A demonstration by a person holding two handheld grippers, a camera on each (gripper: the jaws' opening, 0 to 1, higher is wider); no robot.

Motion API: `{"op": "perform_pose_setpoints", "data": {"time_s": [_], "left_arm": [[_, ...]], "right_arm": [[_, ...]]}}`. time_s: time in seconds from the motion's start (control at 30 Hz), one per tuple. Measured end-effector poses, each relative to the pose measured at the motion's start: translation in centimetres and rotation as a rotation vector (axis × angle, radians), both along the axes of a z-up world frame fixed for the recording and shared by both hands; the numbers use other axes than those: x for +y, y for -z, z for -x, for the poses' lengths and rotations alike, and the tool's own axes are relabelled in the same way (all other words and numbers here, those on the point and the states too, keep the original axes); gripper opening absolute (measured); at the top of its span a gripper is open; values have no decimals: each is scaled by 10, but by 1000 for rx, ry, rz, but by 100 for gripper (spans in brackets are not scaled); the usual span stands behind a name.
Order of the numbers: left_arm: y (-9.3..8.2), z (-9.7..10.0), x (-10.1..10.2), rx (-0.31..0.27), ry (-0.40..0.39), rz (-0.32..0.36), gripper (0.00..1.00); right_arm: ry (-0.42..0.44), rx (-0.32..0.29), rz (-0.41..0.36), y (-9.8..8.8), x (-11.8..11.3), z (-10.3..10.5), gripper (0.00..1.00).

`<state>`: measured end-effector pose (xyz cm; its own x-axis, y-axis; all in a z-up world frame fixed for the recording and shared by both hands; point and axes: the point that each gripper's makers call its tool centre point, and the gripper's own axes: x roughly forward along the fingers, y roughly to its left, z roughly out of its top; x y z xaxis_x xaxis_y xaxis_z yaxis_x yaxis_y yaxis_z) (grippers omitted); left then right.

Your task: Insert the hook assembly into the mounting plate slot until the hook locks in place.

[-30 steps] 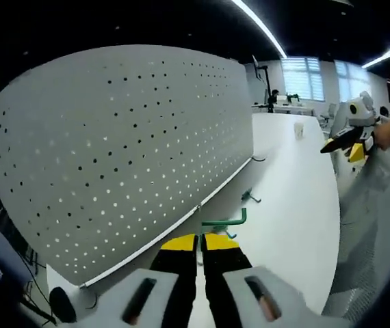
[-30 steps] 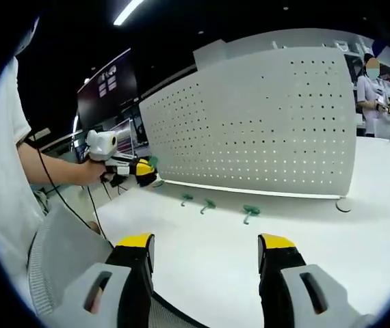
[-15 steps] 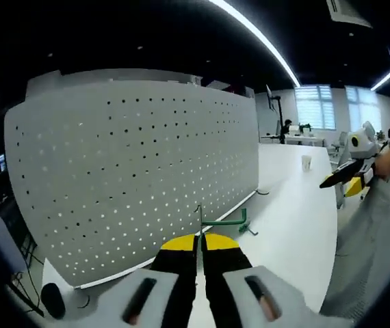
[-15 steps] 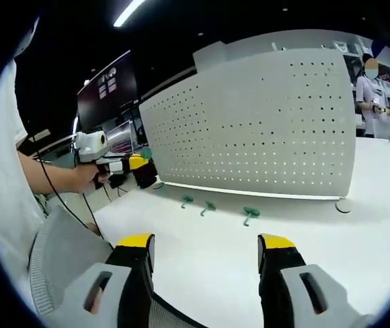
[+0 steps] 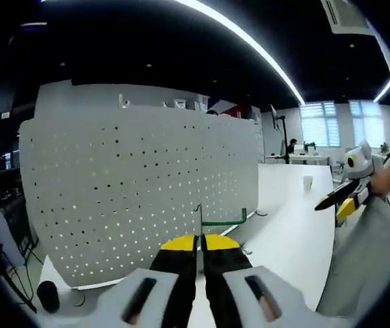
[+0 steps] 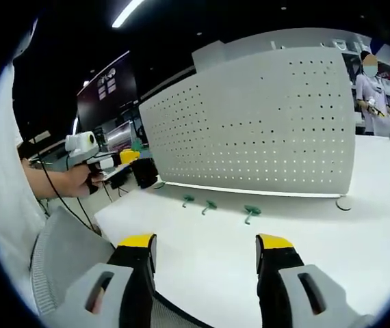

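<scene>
We hold the green hook point(image 5: 222, 221) pinched in our left claw point(image 5: 200, 240), raised before the perforated plate point(image 5: 140, 184) but not yet inserted. Our right claw point(image 6: 205, 240) hangs wide and empty over the bench point(image 6: 304, 239). Since a second ago the hook has risen from bench level toward the holes.

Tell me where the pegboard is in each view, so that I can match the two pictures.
Left gripper view: the pegboard fills the left and middle, behind the shut left hand-held gripper that holds a green hook.
Right gripper view: the pegboard stands across the middle and right, above three green hooks on the table.
Shared landmark: the white table along its foot.
</scene>
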<state>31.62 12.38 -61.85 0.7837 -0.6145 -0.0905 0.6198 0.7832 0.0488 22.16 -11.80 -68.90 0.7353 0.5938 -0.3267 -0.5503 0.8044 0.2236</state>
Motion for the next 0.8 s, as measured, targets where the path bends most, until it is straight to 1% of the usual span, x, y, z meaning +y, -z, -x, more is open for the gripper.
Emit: {"op": "perform_pose_setpoints", "data": {"time_s": [0.07,0.13,0.23,0.27,0.33,0.43,0.6,0.67,0.77,0.8], "left_arm": [[-4,1,1,-6,-10,36,2],[-7,2,0,-17,-12,40,2],[-8,2,0,-8,-23,65,2],[-8,2,0,-2,-20,65,2],[-5,3,-1,0,-11,37,2],[-5,3,-1,3,-11,48,2],[-4,2,-1,5,-9,45,2],[-3,3,-2,20,-9,58,2],[-4,2,-1,11,-12,54,2],[-4,3,-1,13,-11,57,2]], "right_arm": [[0,-2,1,0,0,0,57],[1,-2,1,0,0,-1,56],[4,-1,0,0,0,-1,56],[4,5,-1,0,0,-1,56],[4,9,0,1,0,-1,56],[3,10,3,1,0,-1,56],[0,13,-3,0,2,-1,56],[-1,5,-9,-1,2,-1,56],[3,-16,-16,-5,2,-3,56],[-10,-38,-44,-11,5,-2,56]]}}
